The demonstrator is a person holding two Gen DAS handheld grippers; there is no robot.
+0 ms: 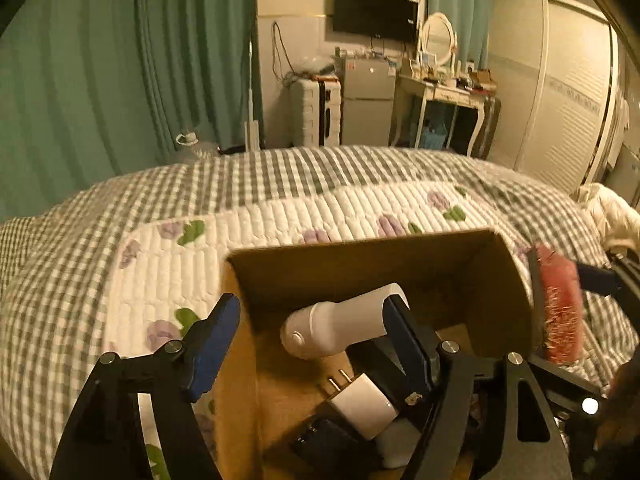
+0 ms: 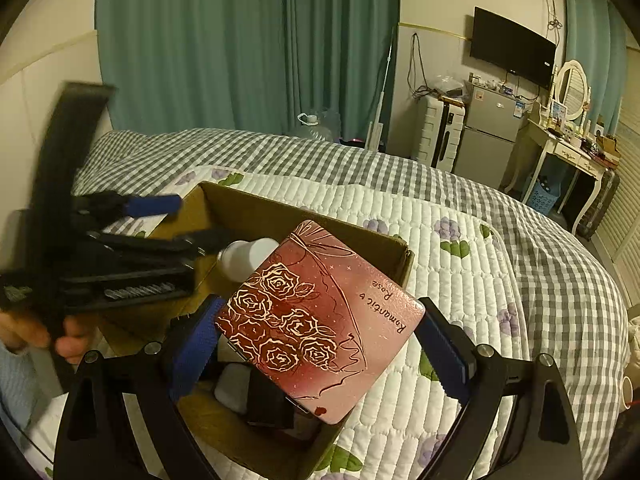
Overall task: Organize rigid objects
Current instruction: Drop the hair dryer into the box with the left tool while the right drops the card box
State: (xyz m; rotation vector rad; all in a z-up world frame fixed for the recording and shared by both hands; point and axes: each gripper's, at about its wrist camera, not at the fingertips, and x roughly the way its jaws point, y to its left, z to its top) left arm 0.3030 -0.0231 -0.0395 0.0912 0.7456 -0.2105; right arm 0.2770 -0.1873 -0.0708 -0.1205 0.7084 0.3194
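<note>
1. Cardboard box [image 2: 360,236] sits on a quilted bed [image 2: 480,280], already holding a white bottle [image 1: 340,324], a white charger plug [image 1: 364,404] and dark items too murky to name.
2. The right gripper [image 2: 320,340] carries a pink rose-printed case [image 2: 320,320] pinched between its jaws, tilted over the box's near right corner.
3. The left gripper [image 1: 316,340] has its jaws spread and empty, one finger outside the box's left wall, the other inside near the bottle.
4. In the left view the case appears blurred at the box's right edge, so whether it touches the wall is uncertain.
5. Step in hand, by appearances: placing the case into the box.
6. The next move likely calls for lowering it past the rim into the free space, then opening the jaws.
</note>
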